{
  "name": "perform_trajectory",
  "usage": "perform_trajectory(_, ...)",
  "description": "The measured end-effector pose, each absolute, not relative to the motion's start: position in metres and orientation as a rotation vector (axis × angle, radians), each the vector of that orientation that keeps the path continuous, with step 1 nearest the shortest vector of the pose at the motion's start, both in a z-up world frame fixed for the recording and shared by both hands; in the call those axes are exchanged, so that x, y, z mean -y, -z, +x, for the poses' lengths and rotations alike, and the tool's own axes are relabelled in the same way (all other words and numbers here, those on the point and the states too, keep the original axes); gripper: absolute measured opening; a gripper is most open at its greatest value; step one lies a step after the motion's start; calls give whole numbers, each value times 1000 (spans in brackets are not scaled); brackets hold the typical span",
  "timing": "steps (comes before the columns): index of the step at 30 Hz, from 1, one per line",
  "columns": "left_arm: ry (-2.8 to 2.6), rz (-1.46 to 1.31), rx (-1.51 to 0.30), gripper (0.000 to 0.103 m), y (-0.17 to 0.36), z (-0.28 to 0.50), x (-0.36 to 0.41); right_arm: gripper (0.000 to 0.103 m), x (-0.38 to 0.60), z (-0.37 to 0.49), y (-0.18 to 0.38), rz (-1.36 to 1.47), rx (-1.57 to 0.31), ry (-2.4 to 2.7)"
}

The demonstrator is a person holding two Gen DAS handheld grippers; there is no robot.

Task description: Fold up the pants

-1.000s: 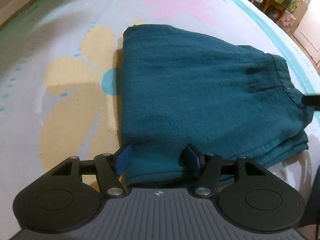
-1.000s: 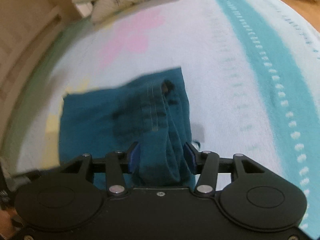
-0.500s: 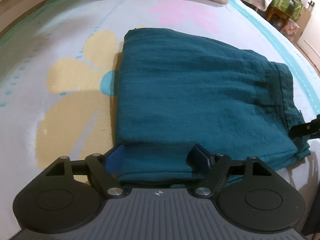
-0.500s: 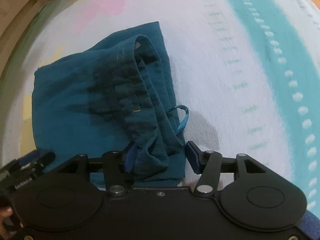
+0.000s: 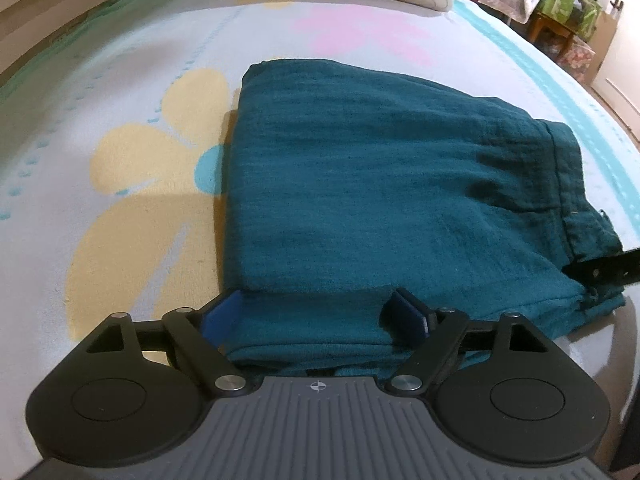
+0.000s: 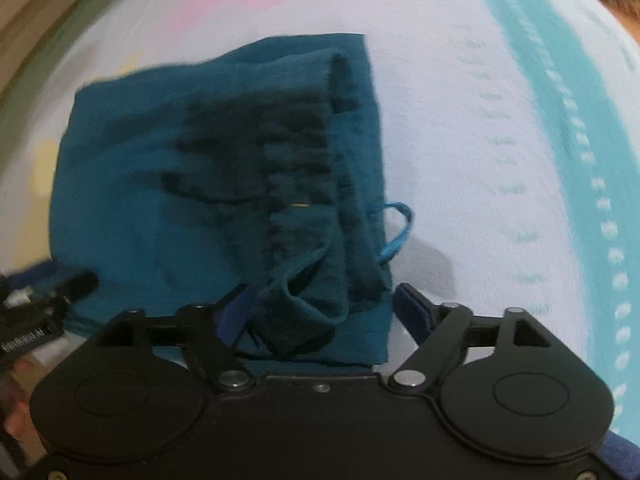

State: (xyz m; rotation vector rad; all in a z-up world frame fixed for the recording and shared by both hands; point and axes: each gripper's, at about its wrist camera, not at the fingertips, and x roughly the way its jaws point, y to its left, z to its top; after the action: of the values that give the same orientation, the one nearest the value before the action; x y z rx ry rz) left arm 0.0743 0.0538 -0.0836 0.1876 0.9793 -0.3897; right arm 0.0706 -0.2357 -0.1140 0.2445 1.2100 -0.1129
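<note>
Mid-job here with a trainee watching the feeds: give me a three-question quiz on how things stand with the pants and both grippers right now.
1. True or false: the folded teal cotton pants lie on a flower-printed bedsheet.
2. Multiple choice: the left gripper is (A) open, fingers either side of the pants' near edge; (B) shut with no cloth in it; (C) lifting the pants high off the sheet.
3. Fill in: in the right wrist view, a loose thin blue ______ sticks out of the bundle on the side toward the teal stripe, ahead of the right gripper.

Key: 1 true. 2 A. 3 drawstring loop.
</note>
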Motion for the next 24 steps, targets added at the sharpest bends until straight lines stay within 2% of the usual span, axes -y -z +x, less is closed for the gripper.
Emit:
perform_trajectory(3, 387, 192, -981, 81, 83, 74, -53, 96, 229, 69, 118, 256, -1184, 136)
perform_trajectory(8, 393, 199, -986, 81, 81, 75, -51, 103, 226, 67, 121, 301, -1164, 131)
perform_trajectory(14, 396, 201, -1003, 80, 76, 82, -50, 103, 243, 56, 123, 403, -1112, 130)
perform_trajectory(18, 398, 240, -980, 70, 66, 83, -49, 103, 247, 48, 124, 435, -1097, 129)
perform_trajectory(24, 391, 216, -918, 70, 47, 79, -66, 103, 268, 46, 122, 528, -1061, 126)
